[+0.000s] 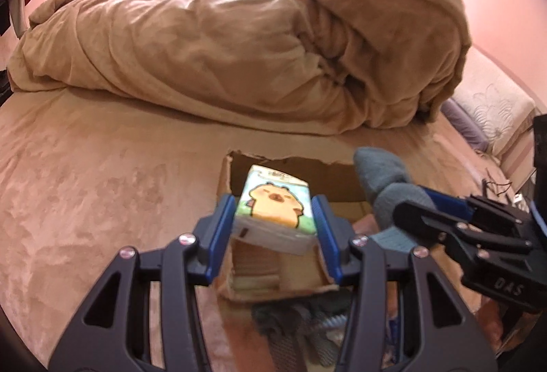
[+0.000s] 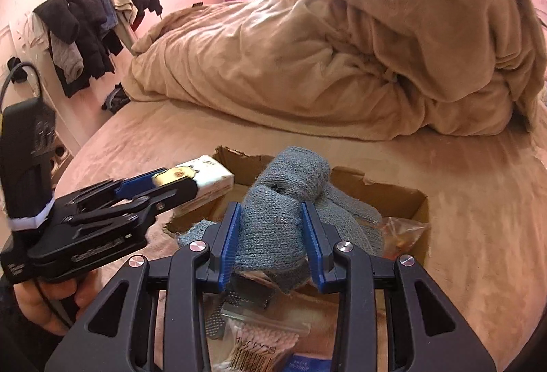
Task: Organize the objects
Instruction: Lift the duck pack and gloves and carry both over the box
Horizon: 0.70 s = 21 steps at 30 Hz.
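My left gripper [image 1: 275, 218] is shut on a tissue pack [image 1: 273, 201] printed with a yellow cartoon animal, held over the open cardboard box [image 1: 225, 177] on the bed. It also shows in the right wrist view [image 2: 174, 182] with the pack [image 2: 212, 177] at the box's left edge. My right gripper [image 2: 271, 235] is shut on a grey-blue knit glove [image 2: 294, 187], held above the box [image 2: 415, 211]. In the left wrist view the glove [image 1: 379, 177] hangs from the right gripper [image 1: 407, 211] at the box's right side.
A heaped tan duvet [image 1: 239, 40] fills the far half of the bed. Near the grippers lie a bag of cotton swabs [image 2: 259, 337], a crinkly plastic packet [image 2: 403, 231] in the box and dark knitwear [image 1: 290, 320]. Clothes hang on a rack [image 2: 92, 20] at the left wall.
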Each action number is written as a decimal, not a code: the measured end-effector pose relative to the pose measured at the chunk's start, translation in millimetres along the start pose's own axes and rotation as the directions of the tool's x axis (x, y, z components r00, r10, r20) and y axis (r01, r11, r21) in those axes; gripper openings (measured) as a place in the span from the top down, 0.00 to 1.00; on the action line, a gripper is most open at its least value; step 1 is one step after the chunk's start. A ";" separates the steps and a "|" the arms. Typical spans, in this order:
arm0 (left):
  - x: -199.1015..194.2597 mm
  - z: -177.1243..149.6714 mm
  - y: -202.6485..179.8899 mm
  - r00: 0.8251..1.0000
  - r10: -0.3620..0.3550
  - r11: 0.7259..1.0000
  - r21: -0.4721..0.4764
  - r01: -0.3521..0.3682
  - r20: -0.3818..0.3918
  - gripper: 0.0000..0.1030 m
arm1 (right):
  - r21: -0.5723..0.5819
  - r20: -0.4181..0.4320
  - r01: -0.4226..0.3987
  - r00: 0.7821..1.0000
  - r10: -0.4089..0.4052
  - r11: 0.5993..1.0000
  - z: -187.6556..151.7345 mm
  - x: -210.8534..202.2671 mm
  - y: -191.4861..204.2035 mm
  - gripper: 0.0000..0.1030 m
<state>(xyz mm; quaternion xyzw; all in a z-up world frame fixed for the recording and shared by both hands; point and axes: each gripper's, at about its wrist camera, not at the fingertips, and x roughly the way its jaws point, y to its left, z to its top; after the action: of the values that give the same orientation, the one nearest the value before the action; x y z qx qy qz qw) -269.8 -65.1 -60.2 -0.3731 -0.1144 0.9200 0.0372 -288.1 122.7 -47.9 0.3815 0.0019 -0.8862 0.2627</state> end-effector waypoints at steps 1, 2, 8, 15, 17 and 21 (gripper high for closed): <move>5.6 0.8 1.6 1.000 0.006 1.000 -0.001 -0.006 -0.004 0.53 | 0.002 -0.003 0.000 1.000 0.000 1.000 -0.3 3.1 -1.2 0.64; 9.5 1.1 3.0 1.000 0.011 1.000 -0.002 -0.011 -0.007 0.53 | 0.008 -0.006 -0.002 1.000 0.002 1.000 -0.3 7.4 -3.7 0.64; 24.4 -5.5 9.8 0.998 0.047 0.998 -0.031 -0.048 -0.041 0.41 | 0.026 -0.016 -0.026 1.000 0.026 0.999 -1.9 25.6 -11.4 0.63; -2.0 -11.4 19.0 0.997 0.071 0.995 -0.078 -0.069 0.013 0.32 | 0.061 -0.064 -0.065 0.996 0.069 0.996 -8.4 58.6 -11.8 0.63; -7.2 -13.5 23.0 0.997 0.080 0.994 -0.070 -0.079 0.012 0.32 | 0.073 -0.073 -0.069 0.995 0.075 0.995 -10.7 66.6 -9.8 0.63; -11.9 -18.5 38.1 0.996 0.085 0.992 -0.093 -0.085 0.005 0.32 | 0.051 -0.100 -0.060 0.993 0.065 0.997 -16.1 81.1 3.7 0.62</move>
<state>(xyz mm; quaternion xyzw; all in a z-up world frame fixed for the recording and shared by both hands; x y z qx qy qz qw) -247.7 -100.5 -74.0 -0.3749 -0.1412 0.9160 -0.0199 -321.8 85.1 -113.4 0.4320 -0.0181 -0.8568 0.2808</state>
